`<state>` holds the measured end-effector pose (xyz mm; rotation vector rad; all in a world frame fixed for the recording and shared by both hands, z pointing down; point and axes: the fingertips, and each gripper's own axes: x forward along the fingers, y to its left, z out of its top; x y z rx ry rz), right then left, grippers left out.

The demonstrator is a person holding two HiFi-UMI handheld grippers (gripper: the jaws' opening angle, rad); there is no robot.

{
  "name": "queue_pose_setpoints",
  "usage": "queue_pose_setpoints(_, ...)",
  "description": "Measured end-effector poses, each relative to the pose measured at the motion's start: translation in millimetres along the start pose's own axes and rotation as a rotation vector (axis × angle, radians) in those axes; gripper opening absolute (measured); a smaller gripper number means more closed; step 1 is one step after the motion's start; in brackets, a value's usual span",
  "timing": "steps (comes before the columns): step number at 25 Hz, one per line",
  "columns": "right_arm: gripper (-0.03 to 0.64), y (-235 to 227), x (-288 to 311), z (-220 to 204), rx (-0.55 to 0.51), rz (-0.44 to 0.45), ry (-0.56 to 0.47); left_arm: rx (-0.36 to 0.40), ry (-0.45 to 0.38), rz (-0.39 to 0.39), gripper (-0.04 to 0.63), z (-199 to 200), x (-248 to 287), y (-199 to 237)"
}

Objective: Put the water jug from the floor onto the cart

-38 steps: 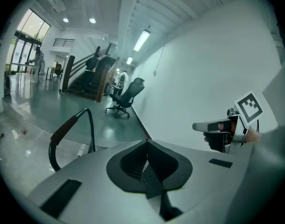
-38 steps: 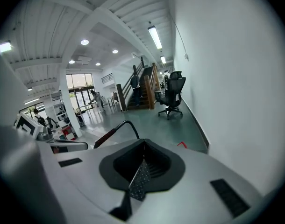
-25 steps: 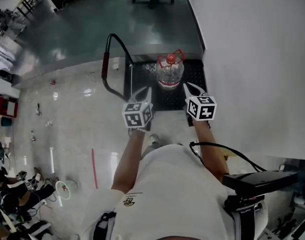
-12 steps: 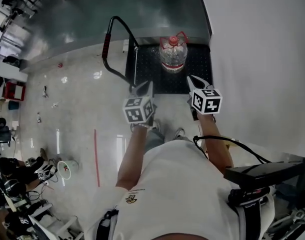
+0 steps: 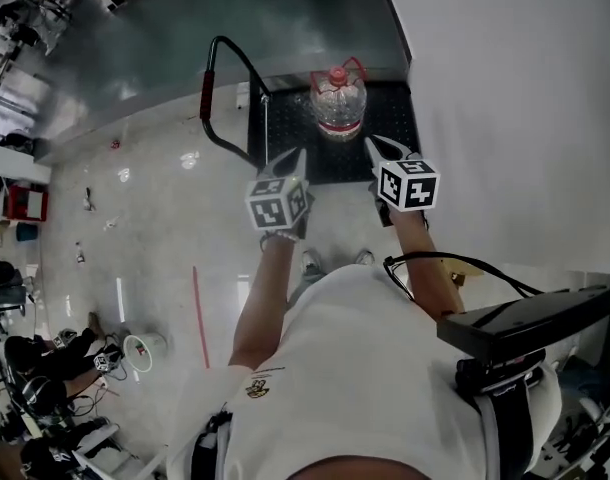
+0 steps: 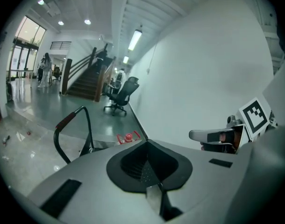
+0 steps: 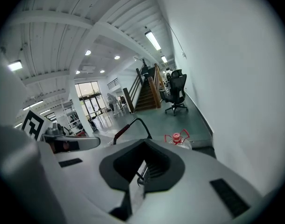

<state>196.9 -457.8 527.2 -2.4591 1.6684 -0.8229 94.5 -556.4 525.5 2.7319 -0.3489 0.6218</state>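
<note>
The clear water jug [image 5: 337, 98] with a red cap and red handle stands upright on the black cart deck [image 5: 390, 133], close to the wall. Only its red top shows in the left gripper view [image 6: 128, 137] and in the right gripper view [image 7: 176, 137]. My left gripper [image 5: 293, 156] hangs shut and empty over the deck's near edge, down-left of the jug. Down-right of the jug, my right gripper [image 5: 370, 143] is also shut and empty. Neither touches the jug.
The cart's black push handle with a red grip [image 5: 207, 93] rises left of the deck. A white wall [image 5: 505, 88] runs along the right. An office chair [image 6: 121, 92] and stairs [image 6: 89, 80] lie beyond. A white bucket [image 5: 142, 348] and clutter sit far left.
Both grippers have drawn back from beside the jug toward the person. The jug stays upright on the cart deck.
</note>
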Motion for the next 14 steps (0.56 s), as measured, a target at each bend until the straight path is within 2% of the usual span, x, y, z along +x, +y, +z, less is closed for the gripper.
queue_pose_setpoints(8,0.015,15.0,12.4,-9.2,0.000,-0.024,0.029,-0.015,-0.005,-0.036,0.005,8.5,1.9,16.2)
queue_pose_setpoints(14,0.014,13.7,-1.0,-24.1,0.009,-0.050,0.027,-0.024,0.013,-0.039,0.005,-13.1,-6.4,17.9)
